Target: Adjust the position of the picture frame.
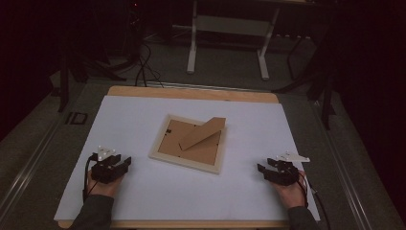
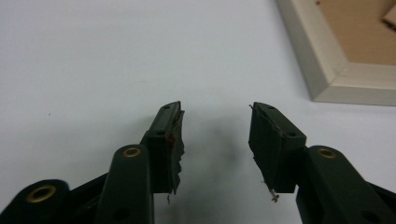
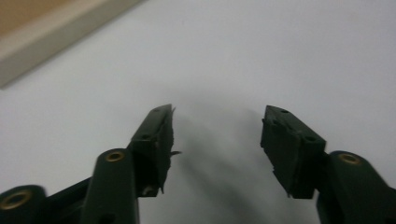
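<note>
On the table [image 1: 119, 201], covered by a white sheet, the picture frame [image 1: 187, 164] lies face down at the centre, its cardboard stand [image 1: 203, 133] propped up, probably loosely hinged. Pinching that flap could tear or fold it; pushing a frame edge would slide the frame toward the far edge. The left gripper [image 2: 215, 135] and right gripper [image 3: 217, 135] rest near the front corners, jaws apart, empty, nothing between them and the frame.

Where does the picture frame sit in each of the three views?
High view: picture frame lies back-up at the centre of the white sheet.
Left gripper view: its pale corner fills the upper right.
Right gripper view: its edge crosses the upper left.
Shared landmark: the white sheet.
</note>
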